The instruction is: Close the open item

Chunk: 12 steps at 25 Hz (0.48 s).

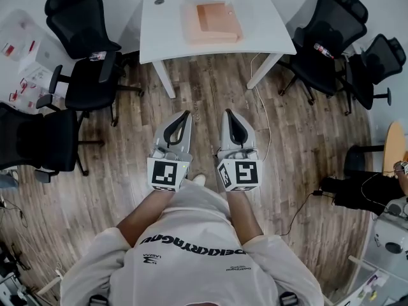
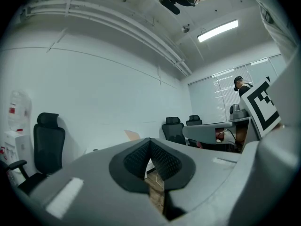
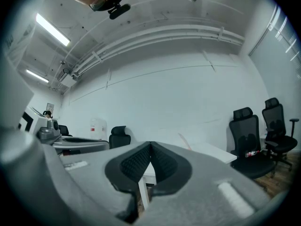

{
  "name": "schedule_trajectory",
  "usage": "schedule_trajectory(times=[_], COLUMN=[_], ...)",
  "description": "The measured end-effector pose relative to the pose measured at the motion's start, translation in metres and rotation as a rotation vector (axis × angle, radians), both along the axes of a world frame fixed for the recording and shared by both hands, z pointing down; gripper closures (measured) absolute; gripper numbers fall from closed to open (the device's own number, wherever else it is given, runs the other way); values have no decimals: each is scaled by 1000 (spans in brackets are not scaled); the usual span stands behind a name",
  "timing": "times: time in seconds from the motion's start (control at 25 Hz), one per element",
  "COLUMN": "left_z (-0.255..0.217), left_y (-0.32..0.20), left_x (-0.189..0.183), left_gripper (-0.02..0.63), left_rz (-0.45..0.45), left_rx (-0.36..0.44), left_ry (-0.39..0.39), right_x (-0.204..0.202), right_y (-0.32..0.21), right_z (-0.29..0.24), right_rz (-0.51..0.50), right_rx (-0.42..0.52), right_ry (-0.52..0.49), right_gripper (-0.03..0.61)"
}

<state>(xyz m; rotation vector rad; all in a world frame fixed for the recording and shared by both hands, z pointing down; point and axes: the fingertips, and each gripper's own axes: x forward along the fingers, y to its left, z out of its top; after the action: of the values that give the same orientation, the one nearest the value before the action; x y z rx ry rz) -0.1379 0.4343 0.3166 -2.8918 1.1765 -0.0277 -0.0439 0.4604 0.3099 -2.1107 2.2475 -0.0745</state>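
Grey left gripper (image 1: 185, 115), right gripper (image 1: 227, 113), black ribbed pads (image 2: 136, 161); marker cubes (image 1: 168, 174); white shirt (image 1: 191, 260)

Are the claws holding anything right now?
No, nothing. The left claw and right claw are both shut and empty; the pink box sits untouched on the table.

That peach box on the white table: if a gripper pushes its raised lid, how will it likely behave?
The peach box looks flat and thin-walled, like cardboard, so probably light and apt to slide on the smooth white table when pushed. Its raised lid looks thin, so it likely flexes and folds down easily.
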Motion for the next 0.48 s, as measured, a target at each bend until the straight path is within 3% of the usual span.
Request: schedule_trajectory(times=[0.48], left_z=[7], left_y=[-102], left_x=[23], left_gripper=[611], left_rz=[3], left_rx=[-23], left_ry=[10], right_x=[26], right_y=[-98], right_z=[6], right_rz=[19], right_rx=[-16], right_ry=[-8], right_gripper=[580])
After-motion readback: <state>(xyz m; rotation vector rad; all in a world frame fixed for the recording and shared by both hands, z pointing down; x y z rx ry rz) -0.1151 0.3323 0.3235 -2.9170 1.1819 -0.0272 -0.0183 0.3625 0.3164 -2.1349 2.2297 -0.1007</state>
